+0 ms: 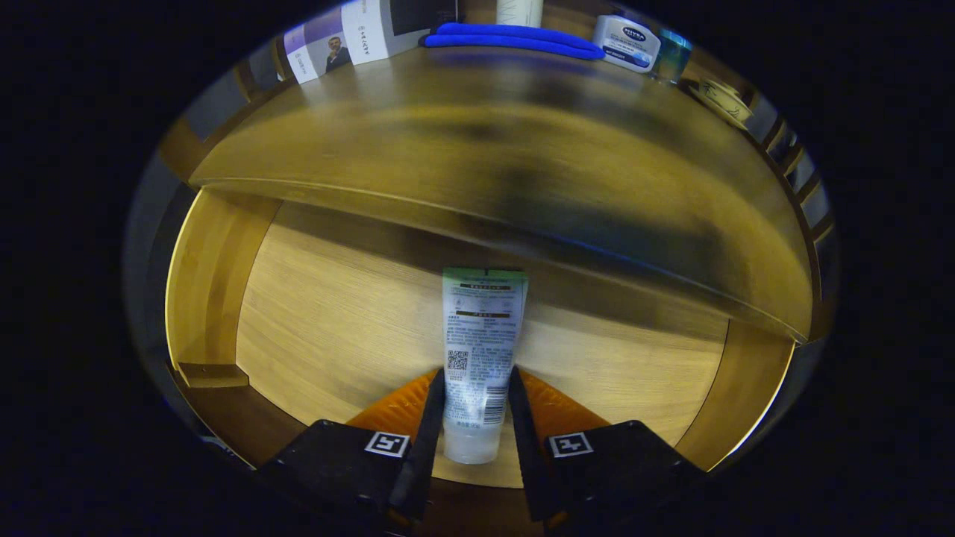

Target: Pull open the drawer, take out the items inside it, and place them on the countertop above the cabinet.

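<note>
**Tube's in the grip, now get it out of the drawer clean**

Since the gripper (472, 418) already has both fingers clamped on the lower end of the tube (481, 358), the job from here, as far as I can tell, is a lift and carry. The tube lies lengthwise between the fingers, cap end nearest the camera, crimped end pointing far, over the floor of the open drawer (336, 328).

I'd keep the squeeze steady; it's a soft tube held near one end, so it could droop or pivot if swung fast. Lift straight up first.

Thing to watch: the countertop (477, 149) lip overhangs the far part of the drawer, just beyond the tube's tip. Going forward early would probably bump it. The drawer walls left and right sit well apart from the fingers, plenty of side room.

Up top, the near and middle counter looks bare. The far edge is crowded: blue cloth (515, 39), jar (628, 42), box (343, 41). I'd set down short of those.
</note>
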Action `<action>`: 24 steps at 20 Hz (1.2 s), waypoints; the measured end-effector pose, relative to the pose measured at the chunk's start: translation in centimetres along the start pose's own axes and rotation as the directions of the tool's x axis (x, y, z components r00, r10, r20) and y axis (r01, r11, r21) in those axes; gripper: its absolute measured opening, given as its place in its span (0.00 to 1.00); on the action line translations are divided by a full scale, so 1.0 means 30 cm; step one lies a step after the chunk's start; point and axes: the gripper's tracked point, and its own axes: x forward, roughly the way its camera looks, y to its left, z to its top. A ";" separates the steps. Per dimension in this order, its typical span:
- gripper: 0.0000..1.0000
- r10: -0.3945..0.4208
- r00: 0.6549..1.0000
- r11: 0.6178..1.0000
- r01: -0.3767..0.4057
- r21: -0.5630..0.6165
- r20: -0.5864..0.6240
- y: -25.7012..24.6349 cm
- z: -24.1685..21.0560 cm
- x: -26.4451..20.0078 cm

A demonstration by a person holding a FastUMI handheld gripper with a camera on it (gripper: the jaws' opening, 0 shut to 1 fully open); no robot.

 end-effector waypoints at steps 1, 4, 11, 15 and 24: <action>0.53 0.005 1.000 1.000 -0.005 -0.008 0.004 0.001 0.001 -0.003; 0.43 0.048 0.999 0.999 -0.048 0.017 0.005 0.010 -0.008 -0.011; 0.43 0.170 0.984 0.985 -0.172 0.031 0.050 0.056 -0.034 -0.082; 0.43 0.179 0.978 0.984 -0.180 0.000 0.111 0.049 -0.042 -0.168; 0.43 0.282 0.939 0.959 -0.279 -0.044 0.198 0.109 -0.060 -0.374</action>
